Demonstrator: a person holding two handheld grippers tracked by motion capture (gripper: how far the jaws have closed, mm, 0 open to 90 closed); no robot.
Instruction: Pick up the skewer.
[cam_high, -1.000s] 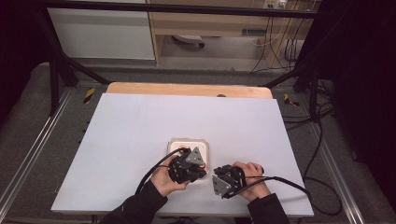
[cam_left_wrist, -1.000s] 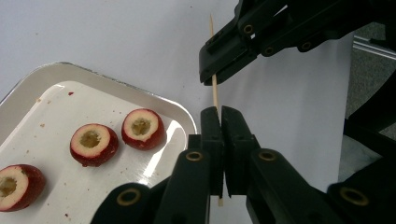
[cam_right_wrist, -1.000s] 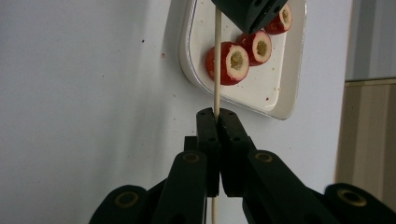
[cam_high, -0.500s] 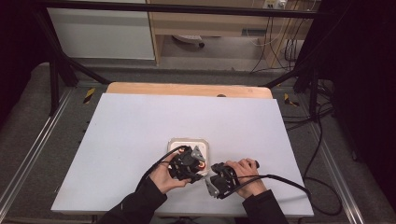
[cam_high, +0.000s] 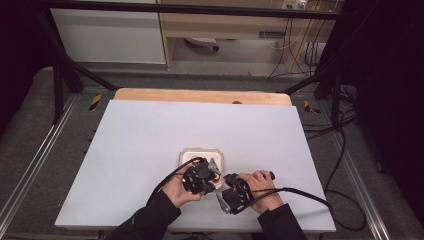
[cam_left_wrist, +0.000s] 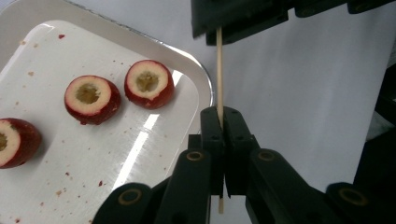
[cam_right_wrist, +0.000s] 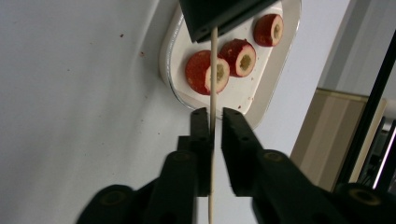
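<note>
A thin wooden skewer (cam_left_wrist: 219, 70) spans the gap between my two grippers. My left gripper (cam_left_wrist: 223, 112) has just closed and is shut on one end of it. The right gripper (cam_right_wrist: 214, 114) has its jaws just opening: a narrow gap shows, and the skewer (cam_right_wrist: 213, 60) lies between them against one pad. Each gripper view shows the other gripper at its top edge: the right gripper (cam_left_wrist: 243, 18) and the left gripper (cam_right_wrist: 219, 14). Three red cored fruit pieces (cam_left_wrist: 92, 99) (cam_left_wrist: 148, 84) (cam_left_wrist: 16, 142) lie on a white tray (cam_left_wrist: 196, 70). In the high view both grippers (cam_high: 202, 177) (cam_high: 232, 195) meet at the tray's near edge.
The tray (cam_high: 202, 152) sits on a white tabletop (cam_high: 150, 135) with a wooden strip (cam_high: 200, 96) along its far edge. Red crumbs speckle the tray. Black cables trail off the table to the right.
Both hands stay by the tray's near edge. The right gripper has edged slightly toward the left one.
</note>
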